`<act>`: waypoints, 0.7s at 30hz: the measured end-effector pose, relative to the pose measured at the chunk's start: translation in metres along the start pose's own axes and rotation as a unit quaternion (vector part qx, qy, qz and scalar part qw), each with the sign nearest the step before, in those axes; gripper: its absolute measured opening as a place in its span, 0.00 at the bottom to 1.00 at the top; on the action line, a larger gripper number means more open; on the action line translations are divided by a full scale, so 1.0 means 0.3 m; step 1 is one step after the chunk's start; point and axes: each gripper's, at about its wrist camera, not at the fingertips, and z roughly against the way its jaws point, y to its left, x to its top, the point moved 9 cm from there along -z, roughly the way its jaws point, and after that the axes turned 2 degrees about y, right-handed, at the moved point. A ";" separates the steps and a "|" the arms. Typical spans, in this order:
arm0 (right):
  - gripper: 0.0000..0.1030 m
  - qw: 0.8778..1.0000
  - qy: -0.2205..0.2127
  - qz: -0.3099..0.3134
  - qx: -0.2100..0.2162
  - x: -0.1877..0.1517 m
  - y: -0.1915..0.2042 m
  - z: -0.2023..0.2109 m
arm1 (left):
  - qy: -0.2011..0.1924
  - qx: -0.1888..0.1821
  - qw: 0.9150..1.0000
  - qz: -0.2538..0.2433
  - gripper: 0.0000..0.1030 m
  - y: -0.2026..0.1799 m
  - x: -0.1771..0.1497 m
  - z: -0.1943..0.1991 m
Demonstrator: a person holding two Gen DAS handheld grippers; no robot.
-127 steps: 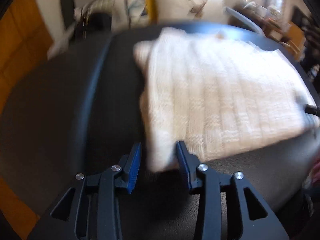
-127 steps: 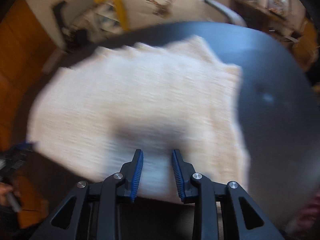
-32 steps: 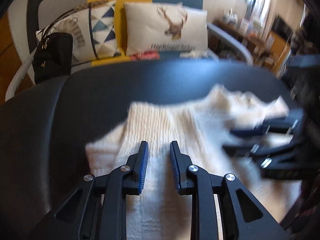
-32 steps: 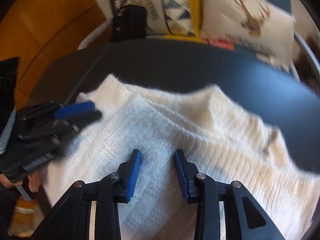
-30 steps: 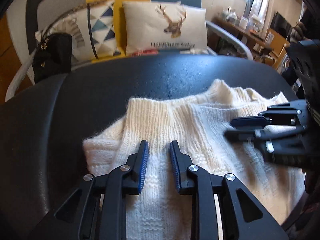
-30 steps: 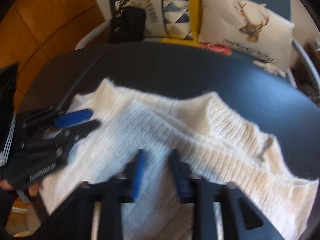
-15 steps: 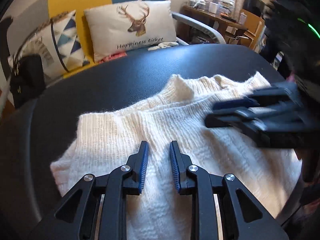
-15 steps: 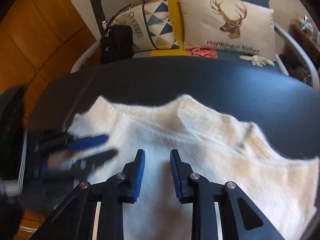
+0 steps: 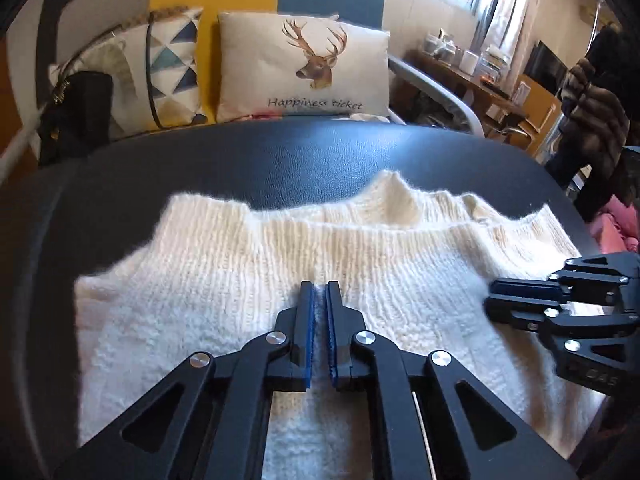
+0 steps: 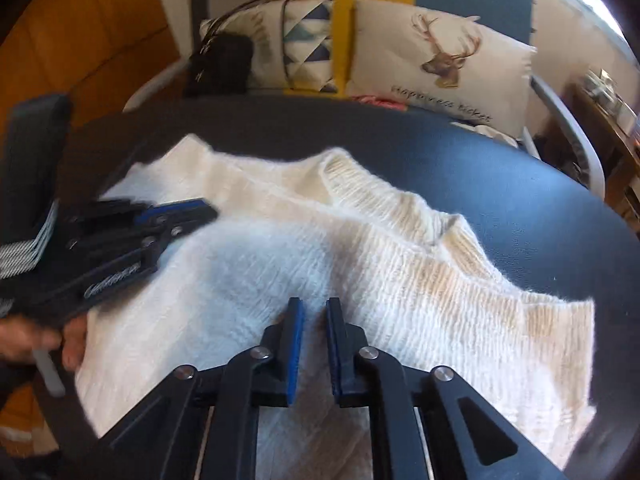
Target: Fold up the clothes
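A cream knitted sweater lies folded on the black table, its ribbed collar toward the far side. My left gripper rests on the middle of the knit, pads together with a little white fuzz pinched between them. In the right wrist view the left gripper lies on the sweater's left part. My right gripper hovers over the knit near the front, its jaws closing with a narrow gap and no fabric pressed between them. From the left wrist view the right gripper sits at the sweater's right edge.
Behind the table a sofa holds a deer cushion, a triangle-pattern cushion and a black handbag. Pink cloth shows past the right edge. A person's hand grips the left tool.
The left gripper's jaws have come together on the knit. The right gripper has slid toward the sweater's right side and its gap has narrowed.
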 end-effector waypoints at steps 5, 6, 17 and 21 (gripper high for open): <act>0.25 0.999 -0.027 -0.039 0.025 -0.050 0.007 0.062 | -0.002 -0.018 1.000 0.022 0.12 0.016 0.048 0.098; 0.25 0.998 -0.037 -0.047 0.027 -0.065 -0.044 0.097 | -0.012 -0.017 1.000 0.021 0.12 0.019 0.055 0.140; 0.28 0.976 -0.007 -0.219 -0.006 -0.381 -0.618 0.218 | 0.011 0.015 1.000 0.013 0.27 0.074 -0.095 0.193; 0.29 0.975 -0.036 -0.218 0.023 -0.410 -0.595 0.307 | -0.003 0.004 0.999 0.051 0.28 0.090 -0.103 0.262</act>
